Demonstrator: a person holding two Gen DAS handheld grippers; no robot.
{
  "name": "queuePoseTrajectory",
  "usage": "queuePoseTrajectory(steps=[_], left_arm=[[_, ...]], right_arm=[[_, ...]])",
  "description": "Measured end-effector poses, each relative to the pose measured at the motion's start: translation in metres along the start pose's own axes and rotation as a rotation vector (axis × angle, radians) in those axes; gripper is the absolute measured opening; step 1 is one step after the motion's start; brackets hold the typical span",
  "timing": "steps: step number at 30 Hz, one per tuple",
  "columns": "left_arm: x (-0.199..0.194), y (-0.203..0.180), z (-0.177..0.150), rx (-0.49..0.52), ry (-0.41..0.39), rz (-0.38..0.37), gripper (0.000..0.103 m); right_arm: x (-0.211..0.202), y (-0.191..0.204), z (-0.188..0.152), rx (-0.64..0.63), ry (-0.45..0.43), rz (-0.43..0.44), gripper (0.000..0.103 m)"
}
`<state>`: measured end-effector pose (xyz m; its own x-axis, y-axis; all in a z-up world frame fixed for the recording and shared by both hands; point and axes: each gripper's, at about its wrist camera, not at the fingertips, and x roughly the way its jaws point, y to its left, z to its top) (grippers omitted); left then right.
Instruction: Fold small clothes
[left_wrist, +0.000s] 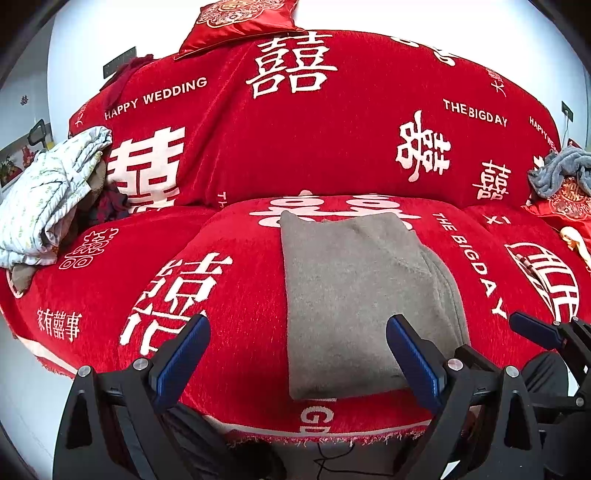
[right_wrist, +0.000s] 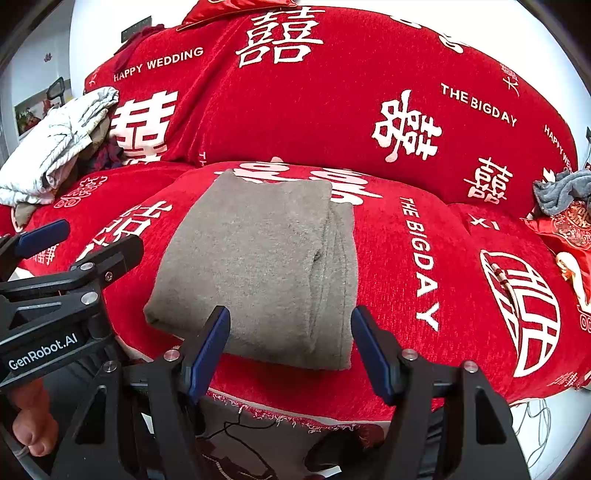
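Grey garment (left_wrist: 354, 299): folded, frame centre, on red sofa cover (left_wrist: 236, 155).
Left tool (left_wrist: 298, 343): fingers apart, empty.
Right tool (right_wrist: 290, 339): apart, empty.
Clutter: white quilted cloth (left_wrist: 44, 199) left; grey towel (left_wrist: 557, 170) right.

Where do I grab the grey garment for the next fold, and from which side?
Take the grey garment by its near hem corners, coming in from the sofa's front edge. It lies flat, long axis running away from you, and both grippers, left and right, already sit open at that end.
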<state>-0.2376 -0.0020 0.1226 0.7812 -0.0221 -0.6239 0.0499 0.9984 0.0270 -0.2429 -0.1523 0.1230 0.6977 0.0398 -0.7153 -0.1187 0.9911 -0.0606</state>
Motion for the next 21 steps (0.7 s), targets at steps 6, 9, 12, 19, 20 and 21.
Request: queuePoseTrajectory(steps=[6, 9, 12, 19, 20, 21], left_arm=[[0.0004, -0.0007, -0.0004, 0.002, 0.004, 0.001, 0.097], [0.0004, 0.0007, -0.0006, 0.003, 0.007, 0.0, 0.097], [0.0006, 0.0025, -0.0009, 0.004, 0.006, 0.001, 0.097], [0.0027, 0.0042, -0.0009, 0.006, 0.014, -0.005, 0.097], [0.0031, 0.0043, -0.001, 0.008, 0.015, -0.005, 0.097], [0.0032, 0.0043, -0.001, 0.009, 0.016, -0.006, 0.097]], right_arm=[[0.0001, 0.0, -0.0004, 0.0, 0.001, 0.001, 0.071], [0.0, -0.0005, -0.0001, 0.002, 0.0, 0.0, 0.071], [0.0005, 0.0004, -0.001, 0.006, 0.001, 0.002, 0.071], [0.0001, 0.0016, -0.0017, 0.009, 0.001, 0.001, 0.071], [0.0002, 0.0017, -0.0017, 0.009, 0.002, 0.001, 0.071], [0.0002, 0.002, -0.0018, 0.009, 0.002, 0.001, 0.071]])
